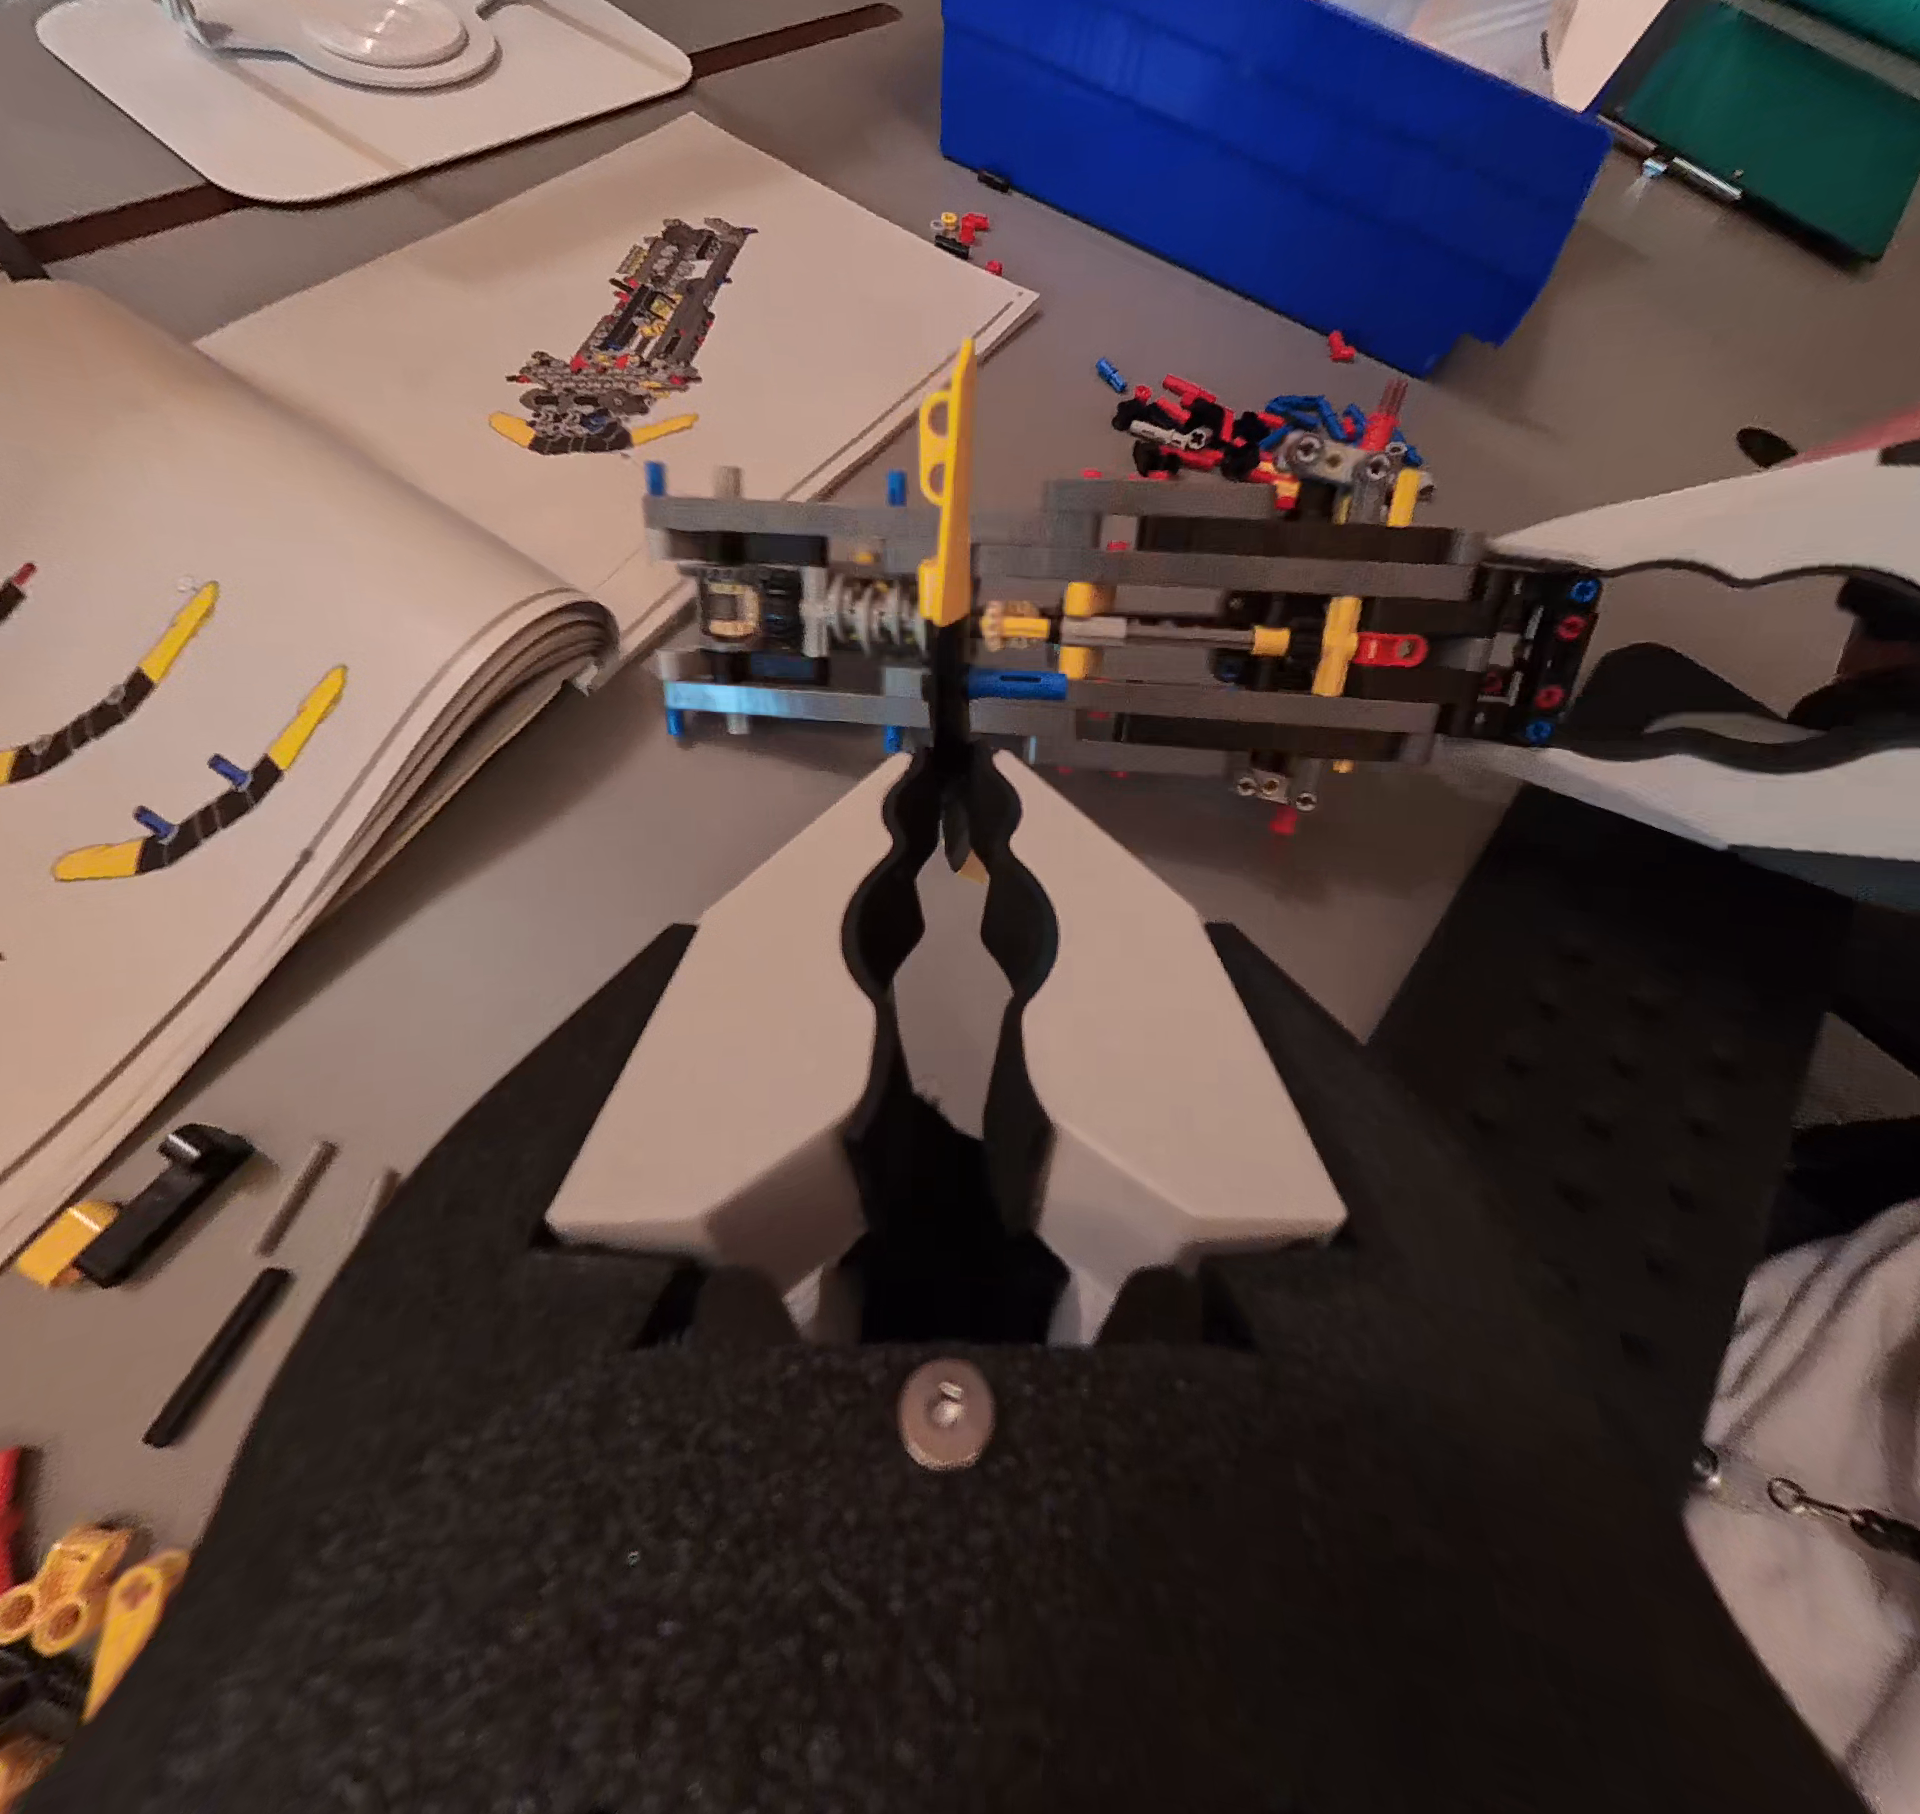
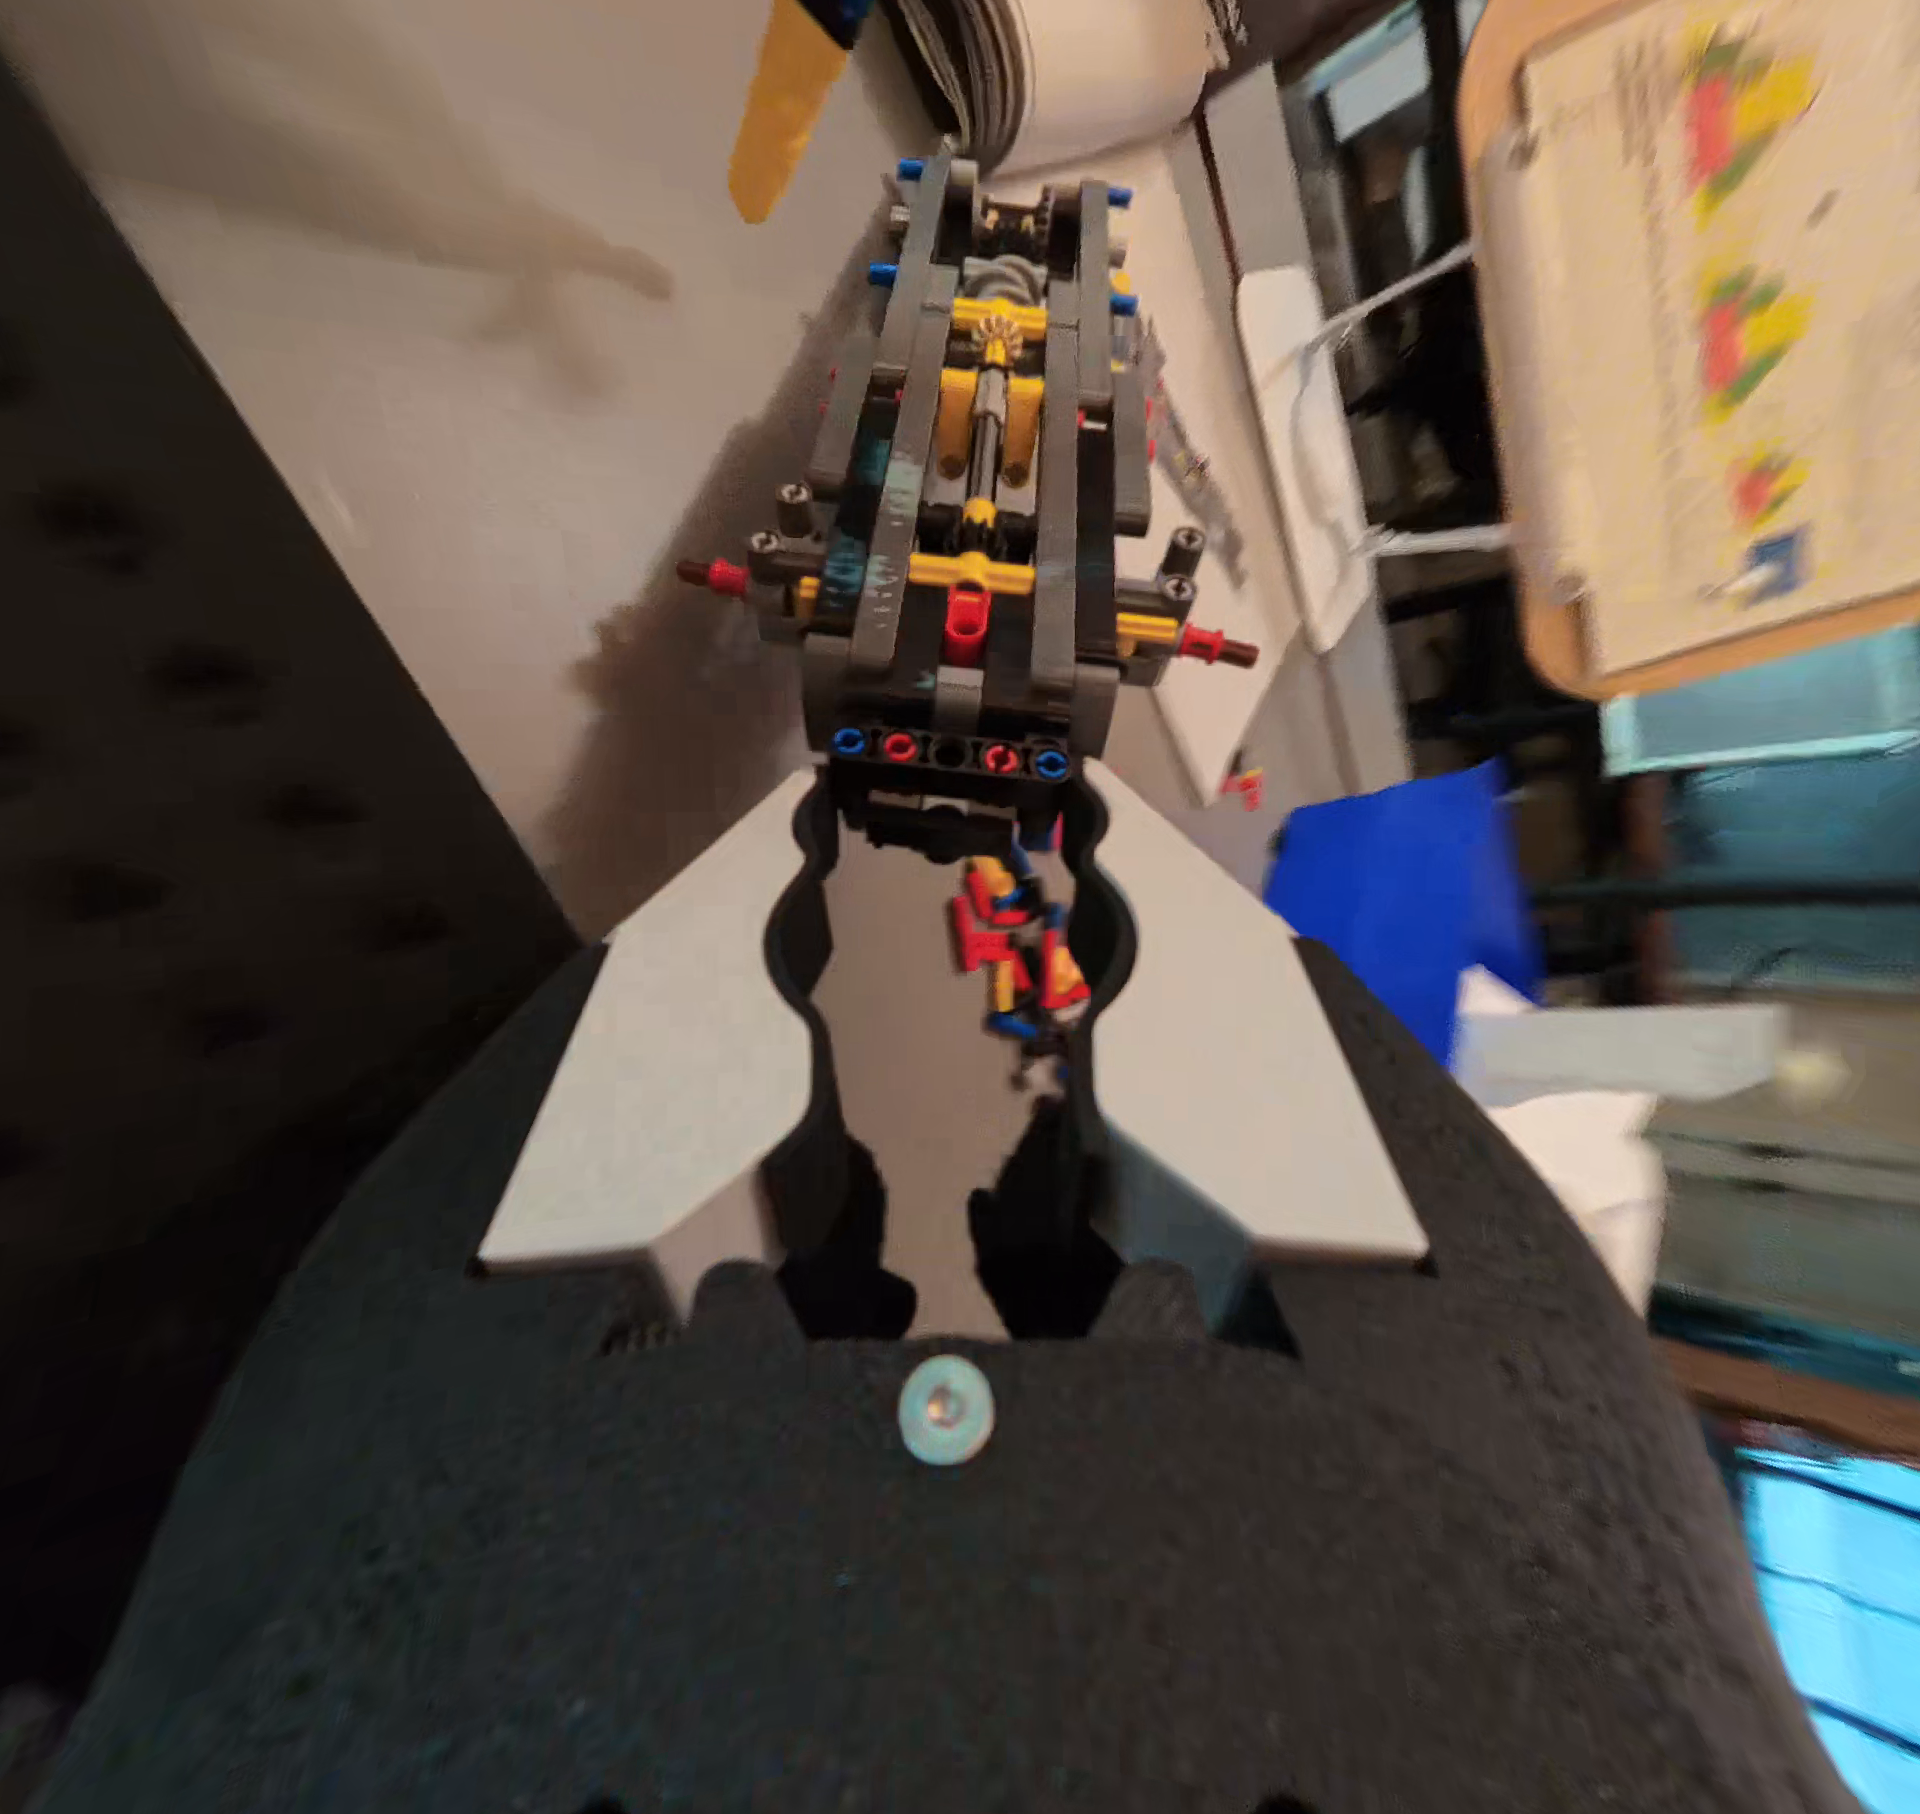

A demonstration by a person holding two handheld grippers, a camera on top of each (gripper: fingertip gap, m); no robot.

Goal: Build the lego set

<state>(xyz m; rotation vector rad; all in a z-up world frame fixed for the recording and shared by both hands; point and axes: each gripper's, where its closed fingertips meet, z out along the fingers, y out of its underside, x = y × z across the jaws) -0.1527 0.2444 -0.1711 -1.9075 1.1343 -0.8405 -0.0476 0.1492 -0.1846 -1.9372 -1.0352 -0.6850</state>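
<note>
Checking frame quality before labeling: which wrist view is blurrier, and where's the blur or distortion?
Right wrist view: smeared at the right edge and top, though the chassis and right gripper stay fairly sharp. Left wrist view: crisper overall, yellow-black piece in the left gripper readable, edges bent by the wide-angle lens.

We see smooth plastic on the lego frame [image 1: 1091,621], matt paper in the open booklet [image 1: 312,621], a glossy, probably plastic blue bin [image 1: 1247,123] at one o'clock.
</note>
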